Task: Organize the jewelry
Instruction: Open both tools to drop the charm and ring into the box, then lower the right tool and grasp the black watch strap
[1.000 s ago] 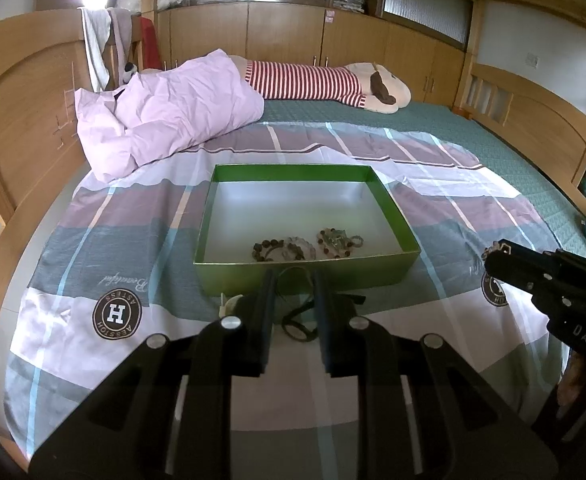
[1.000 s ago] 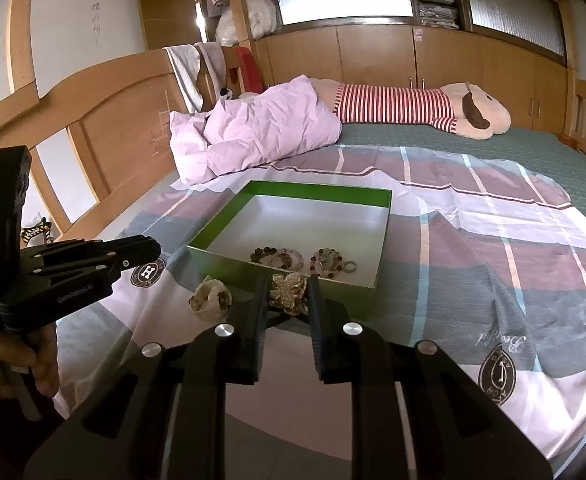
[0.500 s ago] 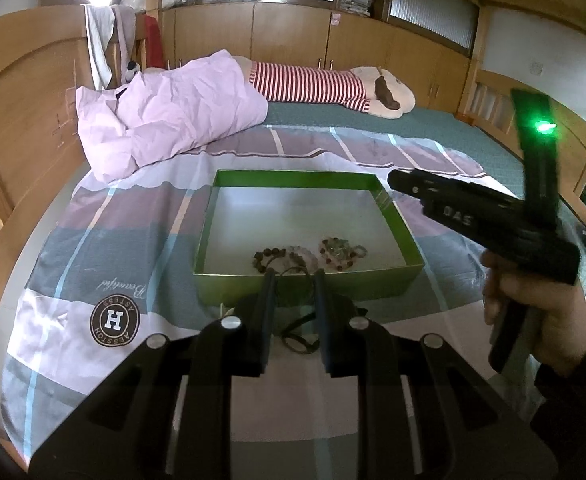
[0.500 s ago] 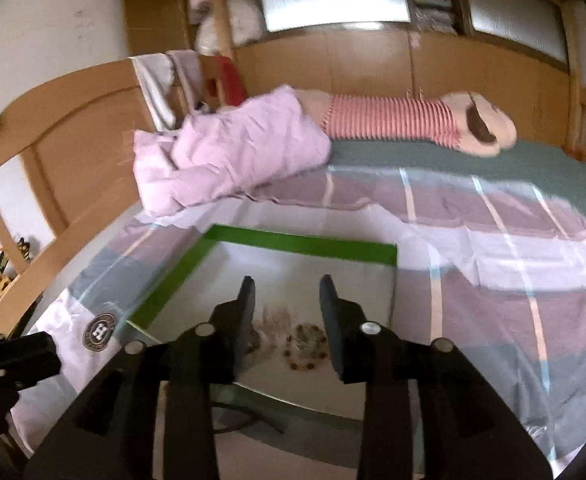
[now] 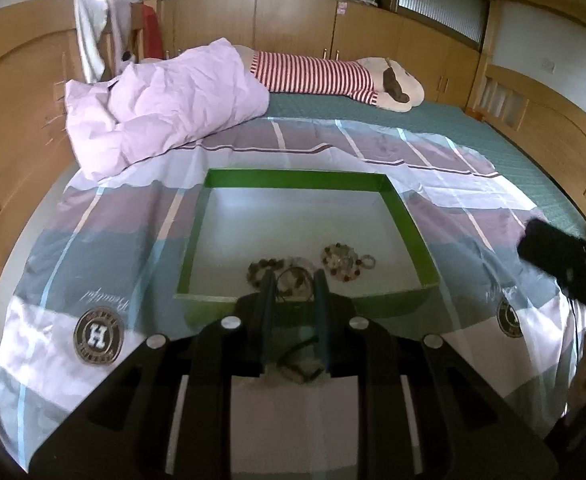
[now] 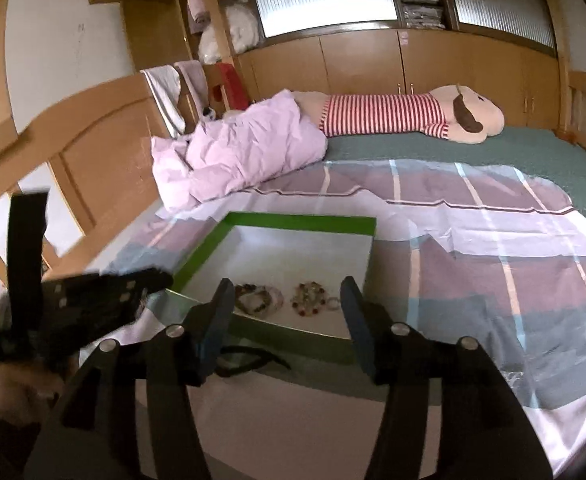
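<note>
A green box (image 5: 409, 224) with a white floor lies on the bedspread and holds several bead bracelets (image 5: 343, 260). It also shows in the right wrist view (image 6: 301, 222), with the bracelets (image 6: 311, 300) near its front wall. My left gripper (image 5: 293, 284) is narrowly parted over the box's front edge, empty. A dark cord piece (image 5: 297, 360) lies on the spread between its fingers. My right gripper (image 6: 287, 294) is wide open and empty, just before the box. The cord piece (image 6: 249, 358) lies under its left finger.
A pink quilt (image 5: 165, 104) and a striped plush toy (image 5: 333, 76) lie at the far side of the bed. Wooden bed rails (image 6: 93, 152) run along the left and right. The left gripper's body (image 6: 77, 304) is at the right view's left edge.
My right gripper has let the jewelry go into the box, opened wide and drawn back. My left gripper has moved forward over the box's front edge.
</note>
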A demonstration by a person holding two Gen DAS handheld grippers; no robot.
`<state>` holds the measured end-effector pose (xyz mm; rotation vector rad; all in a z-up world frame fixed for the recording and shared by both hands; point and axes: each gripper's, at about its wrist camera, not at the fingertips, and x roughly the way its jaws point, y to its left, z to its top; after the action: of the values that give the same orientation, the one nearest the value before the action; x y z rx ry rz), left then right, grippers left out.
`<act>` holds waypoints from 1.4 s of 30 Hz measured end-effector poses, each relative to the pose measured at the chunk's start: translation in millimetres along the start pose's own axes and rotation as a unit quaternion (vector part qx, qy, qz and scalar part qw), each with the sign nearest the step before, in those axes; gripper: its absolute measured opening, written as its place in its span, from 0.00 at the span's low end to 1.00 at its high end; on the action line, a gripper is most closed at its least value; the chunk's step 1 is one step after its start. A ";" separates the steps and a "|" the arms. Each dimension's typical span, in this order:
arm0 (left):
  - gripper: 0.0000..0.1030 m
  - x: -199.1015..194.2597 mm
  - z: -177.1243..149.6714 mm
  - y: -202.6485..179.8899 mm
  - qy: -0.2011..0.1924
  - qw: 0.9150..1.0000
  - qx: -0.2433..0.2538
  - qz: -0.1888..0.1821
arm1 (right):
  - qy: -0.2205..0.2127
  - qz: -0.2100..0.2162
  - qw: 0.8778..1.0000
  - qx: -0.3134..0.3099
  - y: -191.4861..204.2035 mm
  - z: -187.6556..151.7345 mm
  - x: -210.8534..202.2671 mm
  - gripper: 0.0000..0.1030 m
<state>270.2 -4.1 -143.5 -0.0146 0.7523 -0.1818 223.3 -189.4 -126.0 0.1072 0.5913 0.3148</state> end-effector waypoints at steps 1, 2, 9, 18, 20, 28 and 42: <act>0.19 8.8 6.3 -3.3 -0.003 1.000 0.002 0.004 | 0.005 0.001 1.000 0.010 -5.0 -0.3 3.3 0.53; 0.19 14.9 11.3 -4.4 -0.005 1.000 0.001 0.006 | 0.010 0.003 1.000 0.022 -10.5 -0.5 6.5 0.53; 0.75 84.0 34.3 2.9 0.014 0.999 -0.040 0.013 | 0.024 -0.002 0.999 0.038 -23.6 -5.1 17.1 0.53; 0.91 -4.0 24.4 8.9 -0.063 0.997 -0.020 0.044 | 0.005 -0.002 1.000 0.031 -31.4 -4.2 -2.0 0.53; 0.91 -25.7 12.0 3.3 -0.060 0.998 -0.008 0.033 | 0.006 -0.006 1.000 0.029 -31.0 -4.9 -1.9 0.53; 0.92 -59.3 -32.2 -19.0 -0.033 0.998 0.056 0.024 | 0.009 -0.001 1.000 0.017 -11.4 -12.4 -10.0 0.53; 0.94 -80.8 -56.5 -7.1 -0.033 0.999 0.022 0.028 | 0.023 0.011 0.999 -0.025 36.6 -52.1 -32.2 0.54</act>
<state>172.8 5.5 -129.4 0.0427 0.6817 -0.1440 159.2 -164.6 -145.0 0.0585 0.6283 0.3547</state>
